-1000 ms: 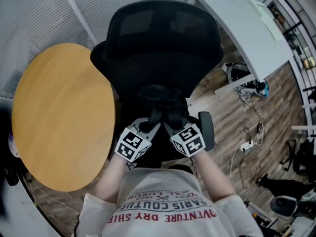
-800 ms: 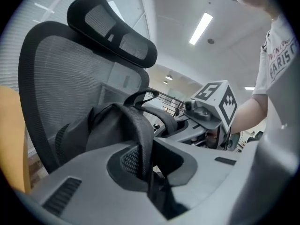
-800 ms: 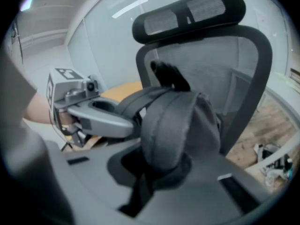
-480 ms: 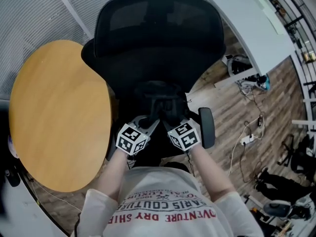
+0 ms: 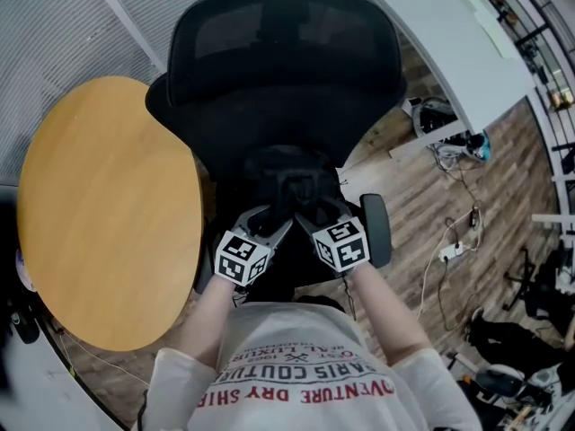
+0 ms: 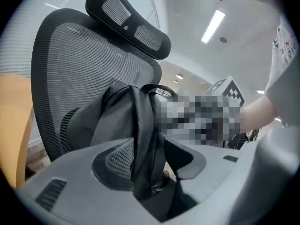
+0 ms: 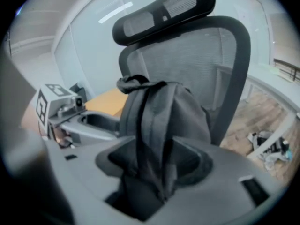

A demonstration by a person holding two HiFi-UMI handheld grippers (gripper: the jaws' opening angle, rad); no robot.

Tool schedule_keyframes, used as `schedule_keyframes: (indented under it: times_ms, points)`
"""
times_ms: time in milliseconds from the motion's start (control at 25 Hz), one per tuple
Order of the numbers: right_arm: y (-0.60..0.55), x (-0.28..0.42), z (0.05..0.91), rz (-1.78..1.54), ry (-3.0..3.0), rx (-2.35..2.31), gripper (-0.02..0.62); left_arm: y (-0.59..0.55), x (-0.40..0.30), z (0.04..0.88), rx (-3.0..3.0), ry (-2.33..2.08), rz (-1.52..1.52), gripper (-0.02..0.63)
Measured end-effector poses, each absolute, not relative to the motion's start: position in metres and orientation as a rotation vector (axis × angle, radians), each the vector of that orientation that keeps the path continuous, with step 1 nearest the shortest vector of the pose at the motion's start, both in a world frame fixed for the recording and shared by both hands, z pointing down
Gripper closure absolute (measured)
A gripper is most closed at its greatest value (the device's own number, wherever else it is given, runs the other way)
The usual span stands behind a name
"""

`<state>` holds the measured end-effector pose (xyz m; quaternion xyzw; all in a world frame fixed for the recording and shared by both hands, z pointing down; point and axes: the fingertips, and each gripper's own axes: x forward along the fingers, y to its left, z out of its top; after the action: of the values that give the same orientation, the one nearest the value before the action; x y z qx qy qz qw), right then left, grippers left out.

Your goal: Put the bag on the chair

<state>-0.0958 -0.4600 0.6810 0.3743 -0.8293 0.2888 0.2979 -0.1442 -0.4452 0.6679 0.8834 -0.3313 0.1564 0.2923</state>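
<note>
A dark grey fabric backpack (image 5: 292,173) is sitting on the seat of a black mesh office chair with a headrest (image 5: 278,61), leaning upright against the backrest. The person is reaching both arms forward over the front of the seat, and the two tools are pointing at the backpack side by side, close together.

The left tool (image 5: 272,229) is standing with its jaws apart, having just been opening. In the left gripper view, a dark shoulder strap (image 6: 143,125) of the backpack (image 6: 112,116) is hanging down between the jaws of this tool (image 6: 150,165), lying beside the left pad with a clear gap showing on the right side, so nothing is being squeezed. The chair's (image 6: 79,64) grey mesh back is rising behind the backpack.

The right tool (image 5: 310,221) is likewise spreading wide, its jaws also having just been opening. In the right gripper view, a second strap (image 7: 150,125) is running down between the jaws of that tool (image 7: 157,165), loose and not clamped, while the backpack (image 7: 178,111) is slumping against the chair (image 7: 206,55).

A round light-wood bench (image 5: 99,214) is standing just beside the chair on the left of the head view. A long white bench (image 5: 449,43) is curving past on the upper right, and cables (image 5: 449,254) are lying on the wood-plank floor (image 5: 422,214) near it.
</note>
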Motion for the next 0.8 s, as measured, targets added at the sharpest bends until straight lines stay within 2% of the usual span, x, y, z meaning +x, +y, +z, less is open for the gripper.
schedule_keyframes:
  times_ms: [280, 320, 400, 440, 520, 560, 600, 640, 800]
  points:
    - [-0.472, -0.080, 0.634, 0.589, -2.263, 1.207, 0.355, -0.451, -0.149, 0.641, 2.356, -0.963, 0.335, 0.388]
    - [-0.472, -0.078, 0.625, 0.572, -2.272, 1.236, 0.390, -0.453, -0.152, 0.634, 2.353, -0.982, 0.310, 0.388]
    - [-0.471, -0.073, 0.605, 0.551, -2.290, 1.295, 0.532, -0.456, -0.158, 0.613, 2.377, -1.017, 0.268, 0.419]
    - [-0.471, -0.072, 0.595, 0.549, -2.306, 1.311, 0.552, -0.457, -0.160, 0.601, 2.403, -1.027, 0.248, 0.430]
    - [-0.470, -0.074, 0.578, 0.542, -2.350, 1.317, 0.559, -0.458, -0.161, 0.579, 2.456, -1.042, 0.220, 0.447]
    - [-0.469, -0.076, 0.570, 0.526, -2.370, 1.314, 0.561, -0.459, -0.162, 0.570, 2.479, -1.058, 0.209, 0.477]
    - [-0.469, -0.079, 0.561, 0.499, -2.389, 1.307, 0.563, -0.460, -0.164, 0.560, 2.501, -1.080, 0.199, 0.536]
    - [-0.469, -0.082, 0.551, 0.465, -2.410, 1.297, 0.565, -0.460, -0.166, 0.551, 2.521, -1.102, 0.189, 0.560]
    - [-0.465, -0.089, 0.512, 0.314, -2.516, 1.244, 0.568, -0.459, -0.164, 0.517, 2.577, -1.199, 0.155, 0.565]
